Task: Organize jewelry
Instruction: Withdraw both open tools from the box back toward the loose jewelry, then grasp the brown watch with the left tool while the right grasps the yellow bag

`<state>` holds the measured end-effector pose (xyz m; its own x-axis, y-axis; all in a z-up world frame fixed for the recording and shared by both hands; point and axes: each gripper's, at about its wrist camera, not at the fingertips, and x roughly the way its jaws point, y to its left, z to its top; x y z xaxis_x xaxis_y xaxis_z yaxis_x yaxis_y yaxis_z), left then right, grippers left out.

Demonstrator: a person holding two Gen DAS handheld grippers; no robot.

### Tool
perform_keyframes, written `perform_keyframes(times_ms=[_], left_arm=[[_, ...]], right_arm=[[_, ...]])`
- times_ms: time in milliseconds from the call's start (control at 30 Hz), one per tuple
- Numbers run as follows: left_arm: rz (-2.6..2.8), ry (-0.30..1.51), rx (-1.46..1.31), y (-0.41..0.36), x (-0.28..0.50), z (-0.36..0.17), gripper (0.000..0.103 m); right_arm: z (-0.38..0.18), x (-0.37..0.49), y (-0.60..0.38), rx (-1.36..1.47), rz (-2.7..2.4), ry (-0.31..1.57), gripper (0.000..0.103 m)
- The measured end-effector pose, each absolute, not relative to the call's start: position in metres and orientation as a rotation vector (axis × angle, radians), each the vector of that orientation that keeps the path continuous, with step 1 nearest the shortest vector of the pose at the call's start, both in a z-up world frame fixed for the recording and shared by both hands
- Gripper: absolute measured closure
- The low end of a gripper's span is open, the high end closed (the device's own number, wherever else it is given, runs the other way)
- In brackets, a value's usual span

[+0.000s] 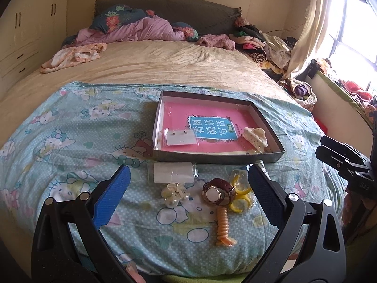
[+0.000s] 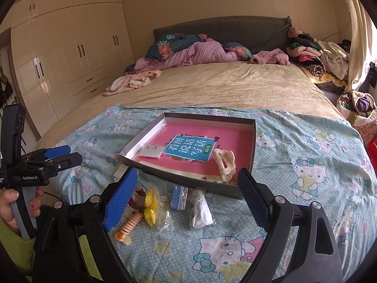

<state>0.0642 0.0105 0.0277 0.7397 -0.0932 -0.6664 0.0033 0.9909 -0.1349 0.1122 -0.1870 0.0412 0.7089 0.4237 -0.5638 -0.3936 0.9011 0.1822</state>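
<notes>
A shallow grey tray (image 1: 157, 118) (image 2: 254, 141) lies on the cartoon-cat blanket with a pink book inside. On the book rest a cream hair claw (image 1: 255, 136) (image 2: 225, 164) and an earring card (image 1: 180, 137) (image 2: 150, 152). In front of the tray lie a clear packet with a white card (image 1: 172, 175), a pearl flower clip (image 1: 174, 193), a brown watch (image 1: 218, 192), bagged yellow rings (image 1: 240, 195) (image 2: 150, 205) and an orange spiral hair tie (image 1: 223, 226) (image 2: 130, 224). My left gripper (image 1: 188, 169) hovers open over these, empty. My right gripper (image 2: 188, 176) is open above a blue bagged piece (image 2: 178, 197) and a white bagged piece (image 2: 201, 210).
The beige bed (image 1: 165, 63) stretches behind the blanket, with pink bedding and pillows (image 1: 141, 29) at its head. Clothes pile up (image 1: 264, 44) at the right by the curtain. Cream wardrobes (image 2: 70, 47) line the left wall. A hand (image 2: 11, 202) holds the left gripper's handle.
</notes>
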Motion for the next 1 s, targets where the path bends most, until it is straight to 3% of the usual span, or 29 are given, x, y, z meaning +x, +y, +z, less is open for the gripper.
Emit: perform_keyframes(times_ms=[667,900,1000], left_arm=[[-0.118,0.868,-0.141,0.003,0.051,-0.022,0.010],[-0.157,0.903,-0.171,0.003,0.052,-0.037,0.011],[-0.180,0.907,-0.166,-0.002,0.056,-0.040,0.020]], right_arm=[[0.006,0.113,-0.167,0.041,0.532,0.742,0.018],[-0.016,0.122,-0.150,0.029,0.591,0.804,0.033],[-0.028,0.129,-0.141,0.023,0.624,0.837,0.048]])
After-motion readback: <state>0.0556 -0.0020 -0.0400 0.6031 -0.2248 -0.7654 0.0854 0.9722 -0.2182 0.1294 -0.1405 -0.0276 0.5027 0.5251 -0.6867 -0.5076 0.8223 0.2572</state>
